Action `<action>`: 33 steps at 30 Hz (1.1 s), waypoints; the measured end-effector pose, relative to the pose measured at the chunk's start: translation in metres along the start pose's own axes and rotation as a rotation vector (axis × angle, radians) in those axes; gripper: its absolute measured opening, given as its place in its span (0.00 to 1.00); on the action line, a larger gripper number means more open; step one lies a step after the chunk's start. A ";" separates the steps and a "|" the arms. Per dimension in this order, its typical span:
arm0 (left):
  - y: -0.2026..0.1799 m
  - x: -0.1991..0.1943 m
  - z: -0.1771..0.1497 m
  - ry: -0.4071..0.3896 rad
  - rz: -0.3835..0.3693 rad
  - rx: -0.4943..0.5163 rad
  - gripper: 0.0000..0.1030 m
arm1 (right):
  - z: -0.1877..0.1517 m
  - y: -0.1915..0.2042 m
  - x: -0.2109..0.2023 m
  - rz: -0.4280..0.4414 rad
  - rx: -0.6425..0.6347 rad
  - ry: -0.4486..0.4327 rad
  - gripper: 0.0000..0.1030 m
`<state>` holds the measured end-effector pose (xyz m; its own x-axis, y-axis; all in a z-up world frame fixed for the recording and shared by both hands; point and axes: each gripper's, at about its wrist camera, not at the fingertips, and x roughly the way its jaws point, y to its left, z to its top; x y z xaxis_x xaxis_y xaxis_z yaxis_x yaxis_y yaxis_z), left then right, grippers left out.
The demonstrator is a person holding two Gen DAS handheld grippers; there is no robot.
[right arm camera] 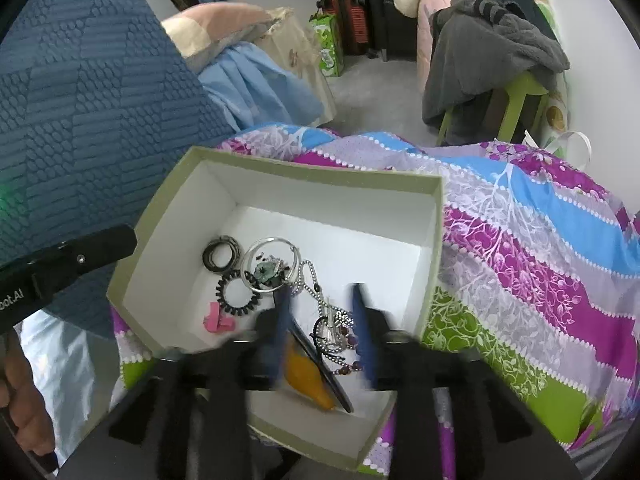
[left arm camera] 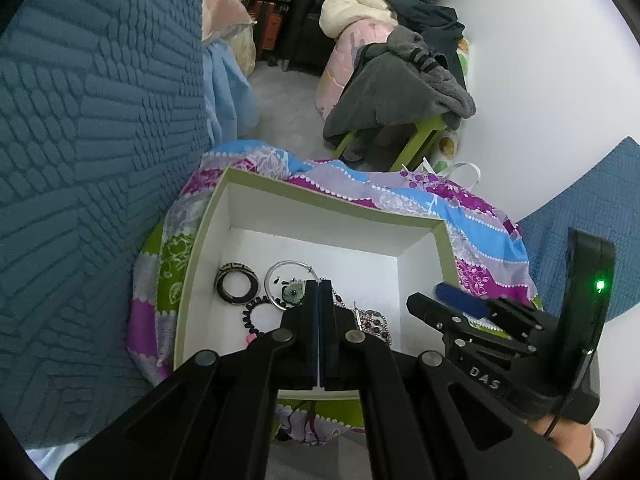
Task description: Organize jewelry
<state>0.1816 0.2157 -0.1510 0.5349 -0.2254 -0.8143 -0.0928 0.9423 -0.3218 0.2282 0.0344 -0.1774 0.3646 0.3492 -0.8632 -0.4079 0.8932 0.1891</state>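
A white box with a green rim lies on a patterned quilt and holds jewelry. Inside are a black-and-cream bangle, a silver hoop, a green pendant and a black spiral tie. My left gripper is shut above the pendant, with nothing visible between its pads. My right gripper stands open and blurred over a silver bead chain and an orange piece in the box. Its pads touch nothing. A pink clip lies at the left.
The colourful quilt spreads right of the box. A blue textured cushion rises close on the left. Behind stands a green stool draped with grey clothes. A hand holds the left gripper's handle.
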 end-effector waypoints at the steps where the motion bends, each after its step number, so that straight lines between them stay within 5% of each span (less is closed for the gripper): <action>1: -0.003 -0.005 0.001 -0.005 -0.001 0.005 0.00 | 0.002 -0.001 -0.006 -0.004 0.003 -0.014 0.50; 4: -0.008 -0.017 0.002 -0.020 0.006 0.012 0.08 | 0.009 -0.007 -0.030 -0.024 0.008 -0.062 0.58; 6: -0.013 -0.027 0.004 -0.038 0.005 0.013 0.23 | 0.014 -0.010 -0.049 -0.027 0.015 -0.099 0.64; 20: -0.062 -0.117 0.019 -0.180 0.020 0.104 0.33 | 0.038 -0.008 -0.199 -0.053 0.007 -0.358 0.69; 29: -0.093 -0.179 0.018 -0.305 0.028 0.161 0.51 | 0.028 0.013 -0.270 -0.038 -0.035 -0.480 0.72; 33: -0.098 -0.193 0.010 -0.331 0.045 0.163 0.72 | 0.017 0.013 -0.284 -0.045 -0.040 -0.498 0.72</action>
<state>0.0961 0.1698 0.0425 0.7786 -0.1158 -0.6167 -0.0015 0.9825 -0.1863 0.1337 -0.0485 0.0780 0.7338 0.4118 -0.5403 -0.4105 0.9025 0.1303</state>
